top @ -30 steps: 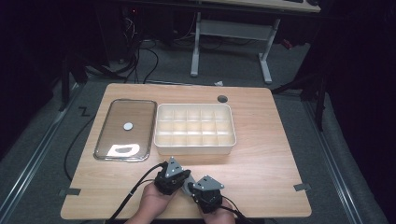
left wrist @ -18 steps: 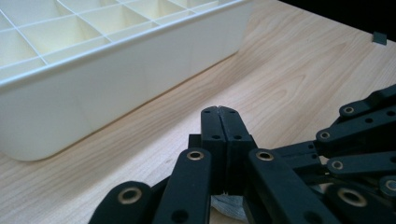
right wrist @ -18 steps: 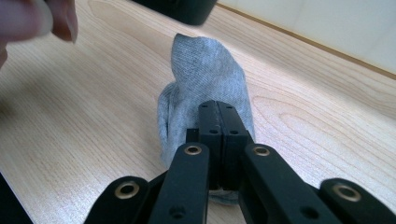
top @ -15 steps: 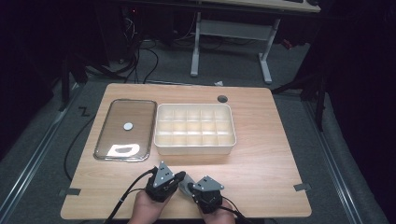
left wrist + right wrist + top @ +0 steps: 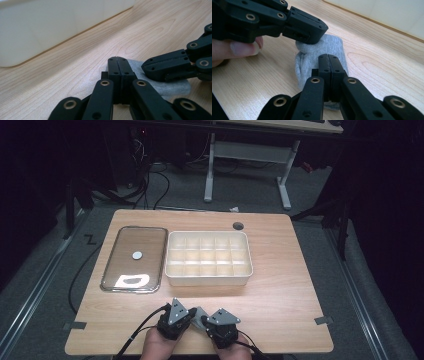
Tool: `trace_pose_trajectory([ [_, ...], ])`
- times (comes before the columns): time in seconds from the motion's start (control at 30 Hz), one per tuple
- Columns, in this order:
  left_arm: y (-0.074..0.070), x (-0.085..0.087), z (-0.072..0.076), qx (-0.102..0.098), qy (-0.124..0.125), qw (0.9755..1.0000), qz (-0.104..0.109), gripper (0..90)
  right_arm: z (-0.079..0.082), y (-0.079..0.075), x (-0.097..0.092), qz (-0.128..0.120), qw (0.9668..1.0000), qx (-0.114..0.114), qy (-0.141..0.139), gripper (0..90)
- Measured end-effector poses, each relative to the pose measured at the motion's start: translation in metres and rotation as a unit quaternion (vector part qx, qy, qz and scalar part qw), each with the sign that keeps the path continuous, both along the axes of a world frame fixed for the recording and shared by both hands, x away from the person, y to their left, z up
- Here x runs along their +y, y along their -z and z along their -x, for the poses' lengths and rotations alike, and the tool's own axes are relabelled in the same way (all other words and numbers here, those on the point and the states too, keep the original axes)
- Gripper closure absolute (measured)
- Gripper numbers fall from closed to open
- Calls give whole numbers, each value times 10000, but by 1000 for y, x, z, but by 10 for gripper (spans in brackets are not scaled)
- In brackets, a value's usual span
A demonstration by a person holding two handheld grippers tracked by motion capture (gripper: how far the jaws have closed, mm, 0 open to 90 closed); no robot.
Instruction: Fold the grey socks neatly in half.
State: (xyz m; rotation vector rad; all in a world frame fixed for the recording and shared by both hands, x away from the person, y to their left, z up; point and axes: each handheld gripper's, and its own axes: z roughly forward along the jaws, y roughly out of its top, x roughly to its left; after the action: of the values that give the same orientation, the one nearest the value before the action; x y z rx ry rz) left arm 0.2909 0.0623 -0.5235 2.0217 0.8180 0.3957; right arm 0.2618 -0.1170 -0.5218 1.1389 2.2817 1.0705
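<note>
The cloth [image 5: 200, 313], a small grey folded piece, lies on the table [image 5: 280, 295] near its front edge, between the two grippers, and it has stayed there over the last second. In the high view the left gripper [image 5: 192, 316] has drawn slightly back toward the person since a second ago, while the right gripper [image 5: 204, 320] has kept its place; both tips now meet over the cloth, so I judge the work is at a pressing or folding step, not a lift. Farther back stand the divided white box [image 5: 208, 275] and, to its left, the metal tray [image 5: 134, 259]; both are well apart from the hands and nothing blocks the way. In the left gripper view its jaws are clenched together with nothing between them, resting on the cloth [image 5: 172, 86], with the right gripper's tip [image 5: 150, 68] beside. In the right gripper view its jaws are likewise clenched and empty, low on the cloth [image 5: 329, 47], while the left gripper [image 5: 317, 30] presses the cloth's far end.
</note>
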Motion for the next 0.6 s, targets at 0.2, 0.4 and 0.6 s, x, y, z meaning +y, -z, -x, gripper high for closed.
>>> trace_pose_trajectory([
  [0.2,2,0,2,-48,-13,10000,27,900,23,-22,-10,-136,9996,-82,-243,900],
  [0.4,1,-2,-5,-46,81,10000,9,900,21,-5,-6,-76,9998,127,-155,900],
  [0.6,1,-10,-20,-36,271,9996,-27,900,22,1,3,-200,9996,68,-191,900],
])
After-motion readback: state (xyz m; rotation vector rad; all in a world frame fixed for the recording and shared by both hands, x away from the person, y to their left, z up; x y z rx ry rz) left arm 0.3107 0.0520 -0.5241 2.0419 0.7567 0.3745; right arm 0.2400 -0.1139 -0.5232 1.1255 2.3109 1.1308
